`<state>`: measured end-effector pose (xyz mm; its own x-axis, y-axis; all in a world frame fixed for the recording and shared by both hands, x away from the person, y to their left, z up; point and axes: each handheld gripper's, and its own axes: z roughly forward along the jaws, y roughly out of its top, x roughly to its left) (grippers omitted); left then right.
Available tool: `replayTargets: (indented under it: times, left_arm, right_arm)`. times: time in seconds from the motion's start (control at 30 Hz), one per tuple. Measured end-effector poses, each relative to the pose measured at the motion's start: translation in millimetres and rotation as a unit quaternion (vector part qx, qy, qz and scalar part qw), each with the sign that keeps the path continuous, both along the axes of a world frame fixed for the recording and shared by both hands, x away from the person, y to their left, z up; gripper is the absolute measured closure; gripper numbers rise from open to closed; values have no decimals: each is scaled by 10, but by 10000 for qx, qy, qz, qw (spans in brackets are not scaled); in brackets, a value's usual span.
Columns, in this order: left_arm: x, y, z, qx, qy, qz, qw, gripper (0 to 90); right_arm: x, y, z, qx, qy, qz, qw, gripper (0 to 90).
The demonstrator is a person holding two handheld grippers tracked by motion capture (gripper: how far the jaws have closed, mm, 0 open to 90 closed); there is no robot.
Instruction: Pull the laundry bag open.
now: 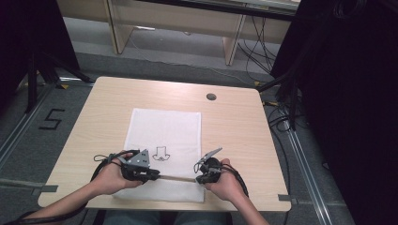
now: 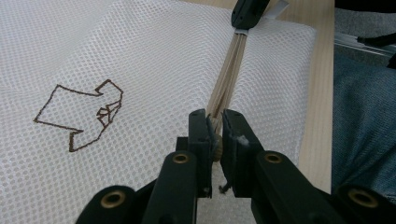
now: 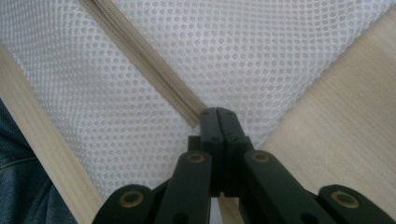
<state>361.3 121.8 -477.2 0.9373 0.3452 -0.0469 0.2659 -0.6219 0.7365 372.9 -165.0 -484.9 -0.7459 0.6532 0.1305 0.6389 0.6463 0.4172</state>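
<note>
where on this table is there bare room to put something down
Bare wood lies along the light wooden table right of the white mesh bag, on the strip to its left, and across the far edge by the round grommet hole. The near edge is crowded: left gripper and right gripper pinch the beige zipper.

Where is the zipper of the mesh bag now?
In the high view, the zipper runs along the near edge of the mesh bag, stretched between the left gripper and the right gripper.

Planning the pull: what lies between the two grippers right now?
A beige zipper on the white mesh bag runs between the left gripper and right gripper, each pinching one end; clearest in the left gripper view.
</note>
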Motion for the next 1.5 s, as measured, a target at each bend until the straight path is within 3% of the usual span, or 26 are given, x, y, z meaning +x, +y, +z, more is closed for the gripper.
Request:
replayTargets:
  times: [0.23, 0.33, 0.47, 0.7, 0.73, 0.83, 1.0, 1.17, 1.5]
  left_arm:
    - [5, 3, 2, -39, 56, -51, 10000, 822]
    - [-5, 7, 9, -20, -10, -7, 10000, 822]
    - [0, 59, 3, -147, 113, 72, 9998, 822]
    - [-12, 82, 15, -9, -5, 53, 10000, 822]
    - [-11, 83, 8, -127, 56, 90, 9999, 823]
    - [-3, 108, 22, -9, -42, 42, 10000, 822]
    - [-18, 197, 9, -46, 34, 203, 9998, 823]
    - [-27, 223, 21, 28, -56, 177, 9998, 822]
    - [-31, 230, 18, -44, -6, 205, 9998, 823]
  right_arm:
    - [0, 0, 0, 0, 6, -1, 10000, 900]
    - [-1, 0, 0, 1, 5, -1, 10000, 900]
    - [-3, 4, -1, 3, 17, -6, 10000, 900]
    - [11, -2, -3, -21, -53, 93, 9999, 900]
    - [5, 1, 1, -26, -34, 50, 10000, 900]
    - [4, 0, 0, -18, -12, 23, 10000, 900]
    - [5, -2, 2, -13, -9, 18, 10000, 900]
    - [17, -4, -5, -12, -60, 98, 9999, 900]
    - [15, -5, -4, -2, -54, 94, 9999, 900]
